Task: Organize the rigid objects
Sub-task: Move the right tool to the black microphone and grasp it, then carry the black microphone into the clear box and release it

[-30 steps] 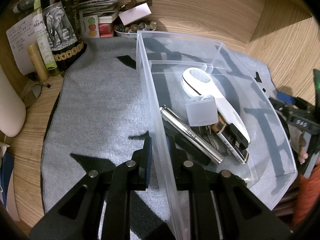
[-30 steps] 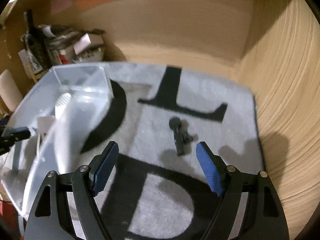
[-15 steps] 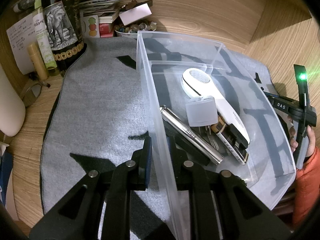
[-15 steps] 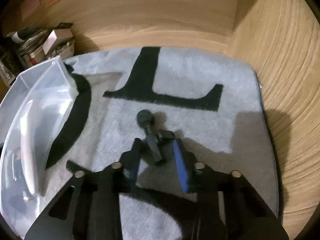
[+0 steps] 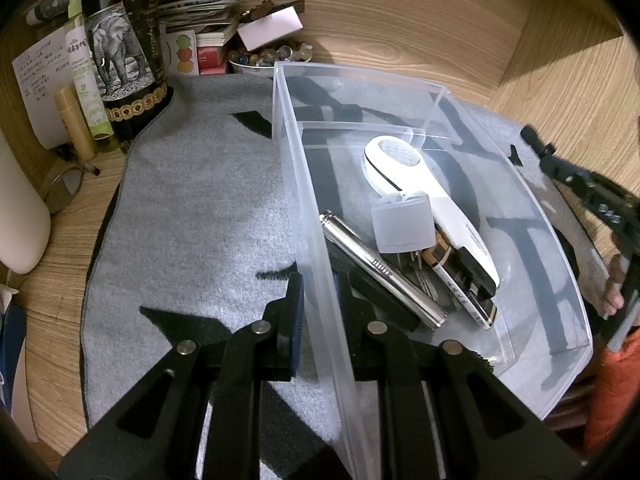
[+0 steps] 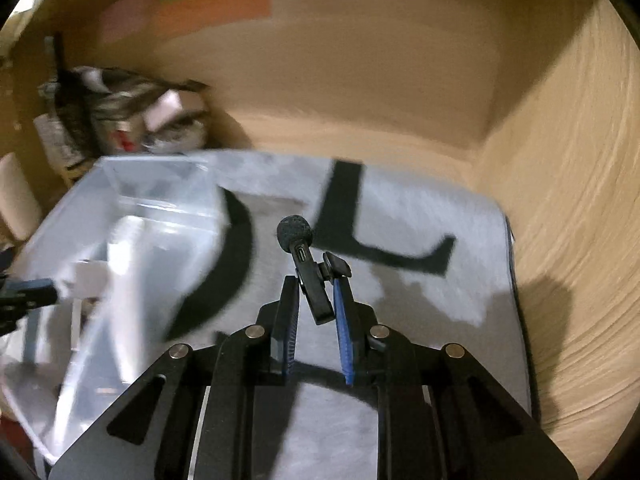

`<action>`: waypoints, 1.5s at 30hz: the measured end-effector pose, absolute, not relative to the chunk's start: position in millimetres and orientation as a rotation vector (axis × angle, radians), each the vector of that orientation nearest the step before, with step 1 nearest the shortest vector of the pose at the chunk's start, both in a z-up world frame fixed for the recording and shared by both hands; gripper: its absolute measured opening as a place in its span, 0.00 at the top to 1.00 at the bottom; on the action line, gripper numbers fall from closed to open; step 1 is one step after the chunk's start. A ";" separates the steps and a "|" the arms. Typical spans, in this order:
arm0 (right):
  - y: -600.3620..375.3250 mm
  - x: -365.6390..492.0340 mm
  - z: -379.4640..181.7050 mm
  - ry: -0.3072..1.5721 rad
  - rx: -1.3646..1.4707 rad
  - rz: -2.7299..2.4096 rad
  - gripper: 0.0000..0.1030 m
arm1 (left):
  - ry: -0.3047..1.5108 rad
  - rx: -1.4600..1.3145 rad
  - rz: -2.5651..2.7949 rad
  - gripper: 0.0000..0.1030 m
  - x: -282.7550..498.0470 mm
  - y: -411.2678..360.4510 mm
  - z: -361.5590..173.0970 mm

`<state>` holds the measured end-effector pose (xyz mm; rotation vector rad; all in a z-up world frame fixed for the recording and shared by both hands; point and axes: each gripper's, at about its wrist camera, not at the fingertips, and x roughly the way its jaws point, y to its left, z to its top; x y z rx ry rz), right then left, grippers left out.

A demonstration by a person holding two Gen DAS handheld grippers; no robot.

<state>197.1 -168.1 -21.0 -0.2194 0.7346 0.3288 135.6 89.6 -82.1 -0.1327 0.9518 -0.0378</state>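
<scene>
over the grey mat my right gripper is pinching the little clip mic, foam head pointing away. the clear bin sits off left, its wall clamped by my left gripper.

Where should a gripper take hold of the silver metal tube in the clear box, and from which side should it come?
Grip the silver tube at the middle of its bare barrel, coming from above with the jaws across its width. It lies flat and slanted beside the clear box wall; keys and the white cap crowd its other side, so a sideways approach looks blocked.
</scene>
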 end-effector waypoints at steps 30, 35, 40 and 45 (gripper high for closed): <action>-42.5 165.5 -34.2 0.797 -0.437 0.618 0.84 | 0.948 -0.135 -0.048 0.85 136.0 89.4 -81.9; -38.1 168.5 -39.0 0.825 -0.456 0.610 0.82 | 0.946 -0.134 -0.054 0.85 135.2 90.8 -82.0; -40.0 164.1 -33.5 0.780 -0.455 0.591 0.48 | 0.948 -0.136 -0.061 0.84 135.5 92.2 -82.4; -43.8 159.5 -24.5 0.760 -0.439 0.599 0.45 | 0.952 -0.138 -0.074 0.84 135.9 93.0 -82.4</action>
